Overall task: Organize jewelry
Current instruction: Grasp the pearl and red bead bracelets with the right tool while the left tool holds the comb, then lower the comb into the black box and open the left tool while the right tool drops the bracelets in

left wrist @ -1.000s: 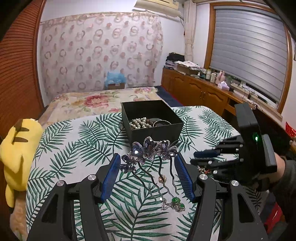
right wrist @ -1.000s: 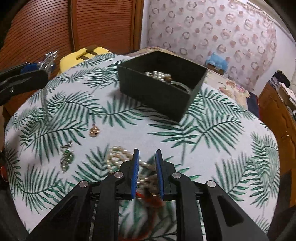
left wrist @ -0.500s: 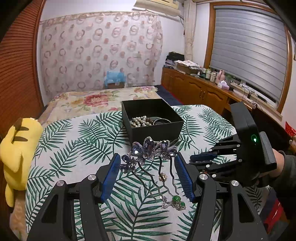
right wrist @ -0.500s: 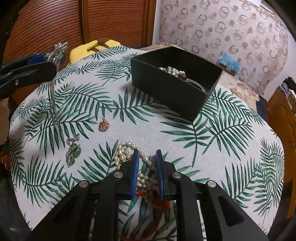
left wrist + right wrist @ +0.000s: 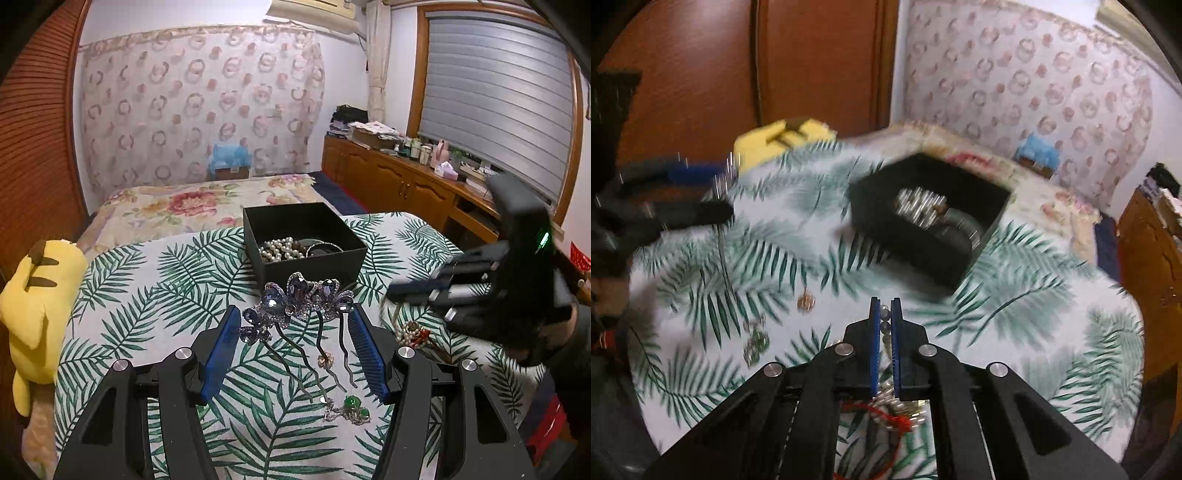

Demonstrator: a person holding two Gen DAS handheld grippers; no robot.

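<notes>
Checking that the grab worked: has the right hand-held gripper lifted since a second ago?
Yes. The right hand-held gripper rose with the pearl necklace, nearer the black box.

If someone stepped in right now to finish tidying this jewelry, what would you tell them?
Left tongs: gripping the purple jeweled hairpin, held above the table.
Right tongs: shut on the pearl necklace, lifted; view blurred.
Black box: already holds pearls and a bangle.
Left: drop in both held pieces, then the green pendant and small gold charm on the leaf-print cloth.
</notes>
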